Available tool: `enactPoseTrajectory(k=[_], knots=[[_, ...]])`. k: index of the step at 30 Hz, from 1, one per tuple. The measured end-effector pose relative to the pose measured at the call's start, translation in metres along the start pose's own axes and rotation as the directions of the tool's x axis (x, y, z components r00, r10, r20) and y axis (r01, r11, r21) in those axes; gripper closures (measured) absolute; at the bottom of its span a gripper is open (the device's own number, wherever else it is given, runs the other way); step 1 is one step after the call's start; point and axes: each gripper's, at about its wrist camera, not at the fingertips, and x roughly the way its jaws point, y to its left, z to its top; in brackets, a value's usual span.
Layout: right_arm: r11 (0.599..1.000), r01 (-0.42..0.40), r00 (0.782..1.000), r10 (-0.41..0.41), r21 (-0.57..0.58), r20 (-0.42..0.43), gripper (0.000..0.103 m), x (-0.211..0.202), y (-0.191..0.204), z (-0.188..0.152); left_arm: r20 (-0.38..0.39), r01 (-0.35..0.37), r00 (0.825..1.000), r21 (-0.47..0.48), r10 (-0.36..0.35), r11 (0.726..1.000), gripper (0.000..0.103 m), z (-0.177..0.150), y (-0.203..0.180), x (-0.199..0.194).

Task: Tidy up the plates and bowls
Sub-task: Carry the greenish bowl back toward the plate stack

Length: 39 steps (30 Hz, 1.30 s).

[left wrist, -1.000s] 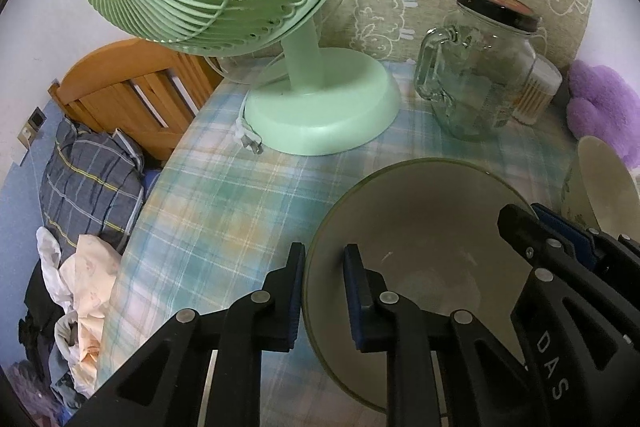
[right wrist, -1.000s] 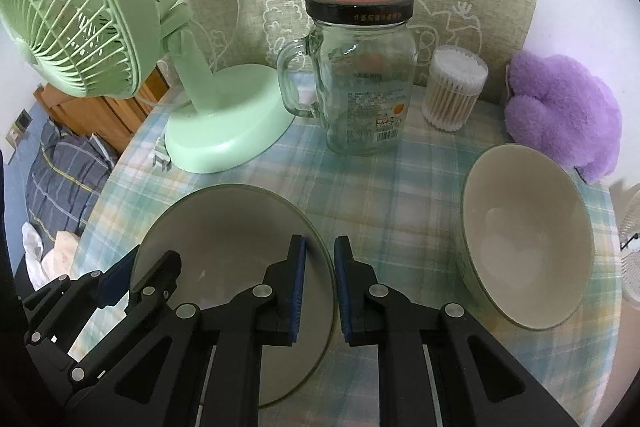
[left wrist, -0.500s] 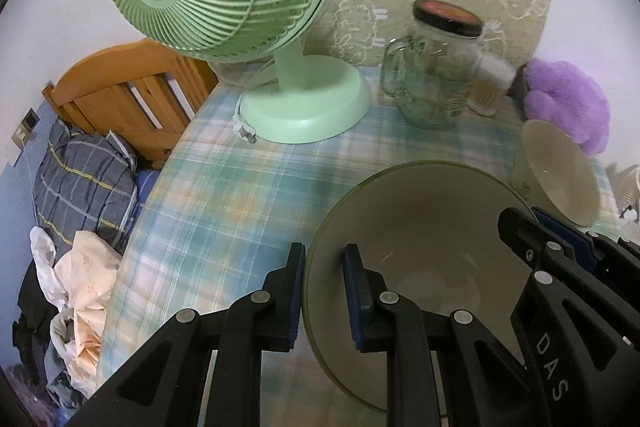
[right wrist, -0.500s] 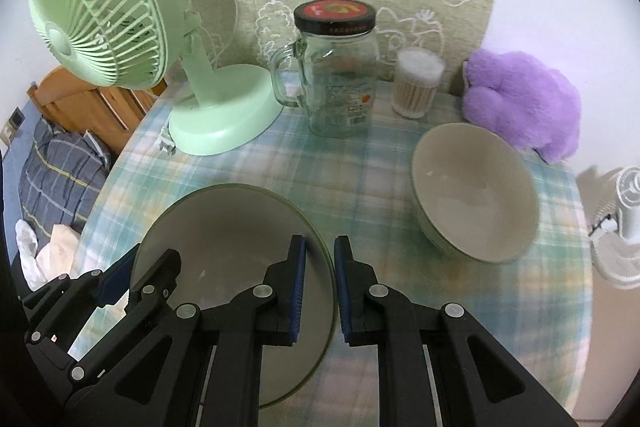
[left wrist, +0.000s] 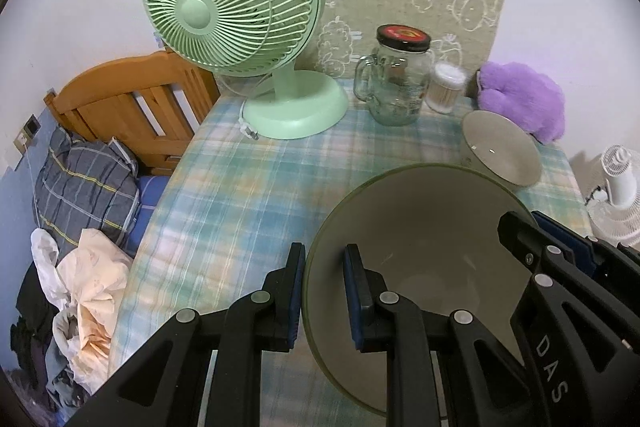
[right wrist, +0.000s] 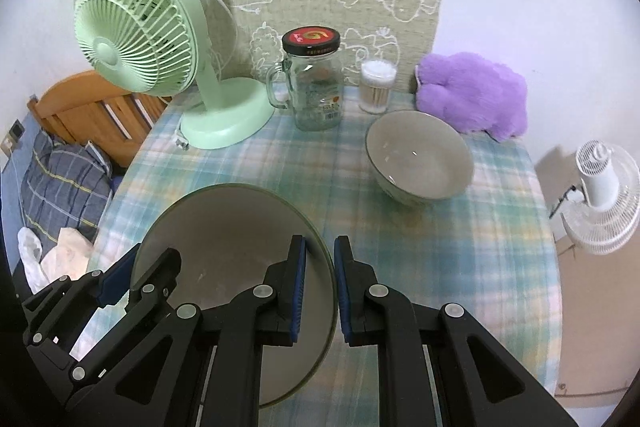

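Your left gripper [left wrist: 322, 291] and right gripper [right wrist: 320, 287] each have jaws clamped on the large bowl's [left wrist: 424, 227] rim, near the small bowl [right wrist: 418, 157].

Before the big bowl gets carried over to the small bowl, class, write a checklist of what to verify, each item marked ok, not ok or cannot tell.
1. Left gripper shut on the big bowl's rim: ok.
2. Right gripper shut on the opposite rim: ok.
3. Big bowl empty: ok.
4. Small bowl upright and empty: ok.
5. Tablecloth between the two bowls free of objects: ok.
6. Jar and cotton swab tub stand behind the small bowl, out of the way: ok.
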Motion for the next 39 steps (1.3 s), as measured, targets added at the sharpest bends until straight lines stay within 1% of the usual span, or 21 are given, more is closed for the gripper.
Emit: enactPoseTrajectory(k=[11, 24, 30, 39], knots=[[0.998, 0.042, 0.999, -0.043, 0.04, 0.015, 0.085, -0.052, -0.002, -0.046, 0.018, 0.043, 0.999, 0.054, -0.044, 0.998, 0.086, -0.042, 0.001, -0.048], [0.991, 0.103, 0.995, -0.104, 0.083, 0.004, 0.085, -0.094, -0.004, -0.103, 0.012, 0.103, 0.994, 0.11, -0.105, 0.989, 0.086, -0.093, -0.001, -0.081], [0.987, 0.125, 0.992, -0.124, 0.101, -0.016, 0.085, -0.104, -0.006, -0.127, -0.006, 0.124, 0.992, 0.126, -0.124, 0.984, 0.086, -0.115, -0.004, -0.086], [0.982, 0.149, 0.988, -0.143, 0.119, -0.064, 0.085, -0.105, -0.009, -0.16, -0.048, 0.144, 0.989, 0.147, -0.138, 0.979, 0.086, -0.141, -0.008, -0.084]])
